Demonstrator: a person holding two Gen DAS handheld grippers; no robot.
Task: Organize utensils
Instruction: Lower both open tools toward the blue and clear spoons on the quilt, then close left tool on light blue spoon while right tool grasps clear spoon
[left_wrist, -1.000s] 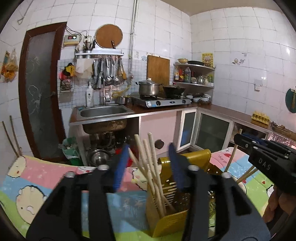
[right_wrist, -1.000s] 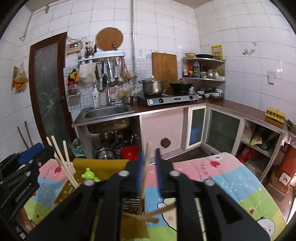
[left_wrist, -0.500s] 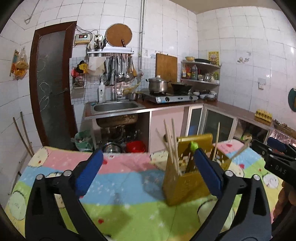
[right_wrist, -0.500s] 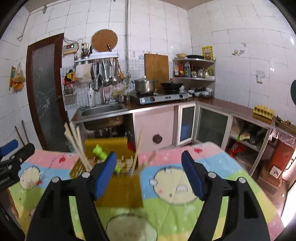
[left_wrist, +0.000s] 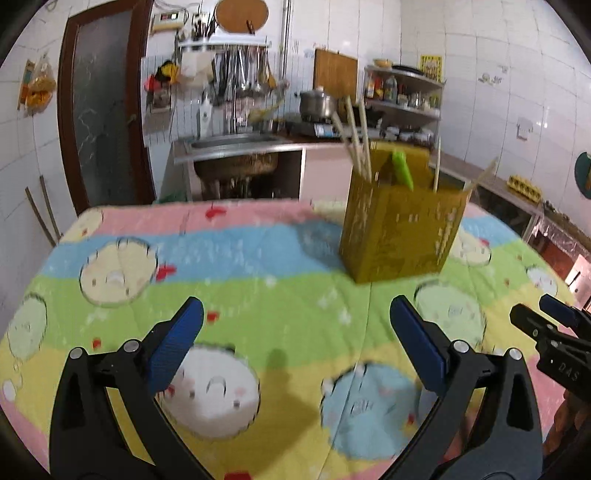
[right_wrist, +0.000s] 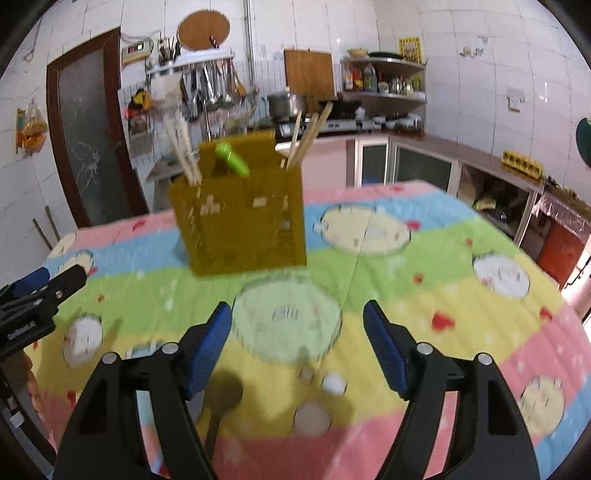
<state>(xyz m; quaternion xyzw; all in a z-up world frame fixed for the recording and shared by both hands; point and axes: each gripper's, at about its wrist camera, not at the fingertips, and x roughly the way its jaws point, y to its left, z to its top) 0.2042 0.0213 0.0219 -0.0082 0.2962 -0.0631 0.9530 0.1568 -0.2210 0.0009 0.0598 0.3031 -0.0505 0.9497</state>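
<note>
A yellow perforated utensil holder (left_wrist: 400, 227) stands on the cartoon-print tablecloth (left_wrist: 258, 295); it also shows in the right wrist view (right_wrist: 240, 218). Wooden chopsticks (left_wrist: 354, 140) and a green-handled utensil (left_wrist: 402, 169) stand in it. A dark wooden spoon (right_wrist: 221, 400) lies on the cloth by my right gripper's left finger. My left gripper (left_wrist: 295, 336) is open and empty, well back from the holder. My right gripper (right_wrist: 297, 339) is open and empty above the cloth; it also shows at the right edge of the left wrist view (left_wrist: 554, 332).
Behind the table are a steel sink (left_wrist: 236, 144), hanging kitchen tools (left_wrist: 236, 74), a stove with a pot (left_wrist: 317, 105), a shelf of bottles (left_wrist: 402, 92) and a brown door (left_wrist: 99, 103). The table's far edge lies just behind the holder.
Both grippers have pulled back and up from the holder. The right gripper has let go of a chopstick, which now stands in the holder, and both have opened wide.
</note>
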